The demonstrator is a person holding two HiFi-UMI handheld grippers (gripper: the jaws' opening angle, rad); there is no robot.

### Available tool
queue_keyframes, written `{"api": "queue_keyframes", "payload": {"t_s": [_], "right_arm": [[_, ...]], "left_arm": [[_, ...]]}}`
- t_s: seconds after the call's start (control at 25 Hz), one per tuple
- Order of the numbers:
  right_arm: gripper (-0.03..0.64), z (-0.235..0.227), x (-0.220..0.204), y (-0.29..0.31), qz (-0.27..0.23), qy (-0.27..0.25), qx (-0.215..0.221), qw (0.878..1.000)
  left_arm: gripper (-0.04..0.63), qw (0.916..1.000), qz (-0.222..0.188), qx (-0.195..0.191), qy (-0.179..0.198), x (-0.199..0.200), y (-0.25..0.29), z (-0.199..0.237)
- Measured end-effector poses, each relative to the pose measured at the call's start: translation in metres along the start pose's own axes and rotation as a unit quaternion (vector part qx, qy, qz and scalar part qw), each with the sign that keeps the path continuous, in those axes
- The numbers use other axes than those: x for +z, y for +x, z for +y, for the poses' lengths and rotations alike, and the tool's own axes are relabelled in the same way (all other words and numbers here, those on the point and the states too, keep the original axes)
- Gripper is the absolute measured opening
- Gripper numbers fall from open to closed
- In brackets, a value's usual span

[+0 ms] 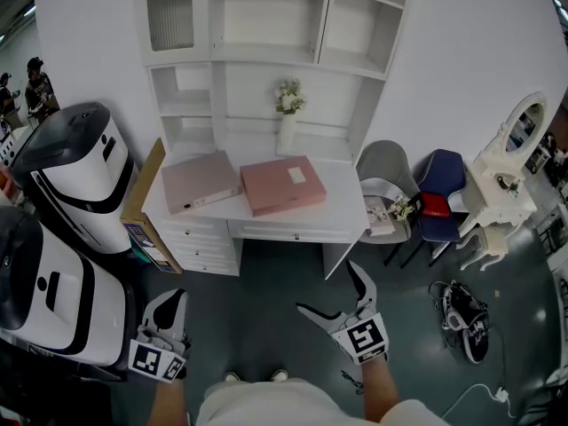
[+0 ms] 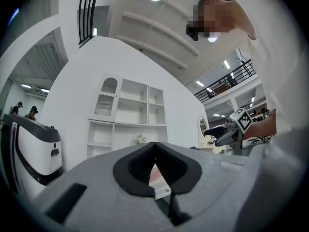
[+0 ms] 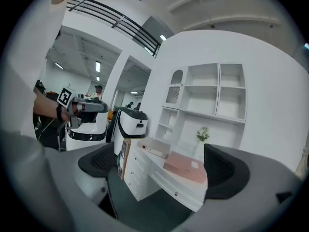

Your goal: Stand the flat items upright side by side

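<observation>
1. Right gripper (image 1: 327, 286) is in my hand, low over the floor and well short of the desk (image 1: 342, 198). Its jaws are spread wide with nothing between them.
2. Left gripper (image 1: 175, 300) sits beside it with the pads pressed together, holding nothing. I judge it needs to open before it can help.
3. Both flat items lie face-down-flat on the desk top. The mauve binder (image 1: 200, 182) is on the left and the pink binder (image 1: 282, 185) on the right. They sit just beside each other at slightly different angles, and I cannot tell whether their near corners touch.
4. Neither one is upright yet, so I judge the task is at its start, with the reach to the desk ahead of me.
5. Risks as I see them:
   - A flat binder offers only a thin edge, so my jaws could skid over the cover and push it instead of pinching it.
   - A push toward the back could knock the vase of flowers (image 1: 288, 118), which stands behind the binders.
   - A pull toward me could drag a binder off the front edge.
   - A binder stood up alone may topple unless my other gripper steadies it.
   - A cardboard sheet (image 1: 142, 207) leans against the desk's left side, and my left arm could catch it.
</observation>
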State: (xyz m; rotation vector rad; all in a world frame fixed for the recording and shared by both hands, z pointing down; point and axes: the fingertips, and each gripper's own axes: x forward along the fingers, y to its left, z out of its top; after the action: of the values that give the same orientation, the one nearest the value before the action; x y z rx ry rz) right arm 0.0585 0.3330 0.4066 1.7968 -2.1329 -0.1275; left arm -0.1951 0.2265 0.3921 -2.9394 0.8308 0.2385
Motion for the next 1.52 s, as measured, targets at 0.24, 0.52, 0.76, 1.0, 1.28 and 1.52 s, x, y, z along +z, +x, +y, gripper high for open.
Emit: {"api": "queue_keyframes", "payload": {"t_s": [0.24,0.52,0.76,1.0,1.28,1.52], "right_arm": [[0.555,-0.005,-0.017,0.003,0.001,-0.014,0.009,1.000],[0.555,-0.017,-0.041,0.027,0.035,-0.009,0.025,0.999],[0.555,-0.028,-0.055,0.087,0.054,-0.007,0.036,0.998],[0.555,-0.056,-0.041,0.172,0.071,-0.020,0.033,0.997],[0.555,-0.082,-0.018,0.264,0.098,-0.033,0.021,0.994],[0.554,-0.091,-0.030,0.298,0.126,-0.039,0.021,0.991]], "left_arm": [[0.012,0.9998,0.015,0.008,0.007,-0.012,0.001,-0.020],[0.012,0.9993,0.033,0.015,-0.011,-0.033,0.017,-0.018],[0.012,0.9982,0.047,0.011,-0.036,-0.067,0.060,0.017],[0.012,0.9982,0.033,-0.011,-0.049,-0.077,0.140,0.085],[0.012,0.9961,0.026,-0.047,-0.070,-0.084,0.217,0.163],[0.012,0.9923,0.035,-0.071,-0.096,-0.106,0.261,0.183]]}}
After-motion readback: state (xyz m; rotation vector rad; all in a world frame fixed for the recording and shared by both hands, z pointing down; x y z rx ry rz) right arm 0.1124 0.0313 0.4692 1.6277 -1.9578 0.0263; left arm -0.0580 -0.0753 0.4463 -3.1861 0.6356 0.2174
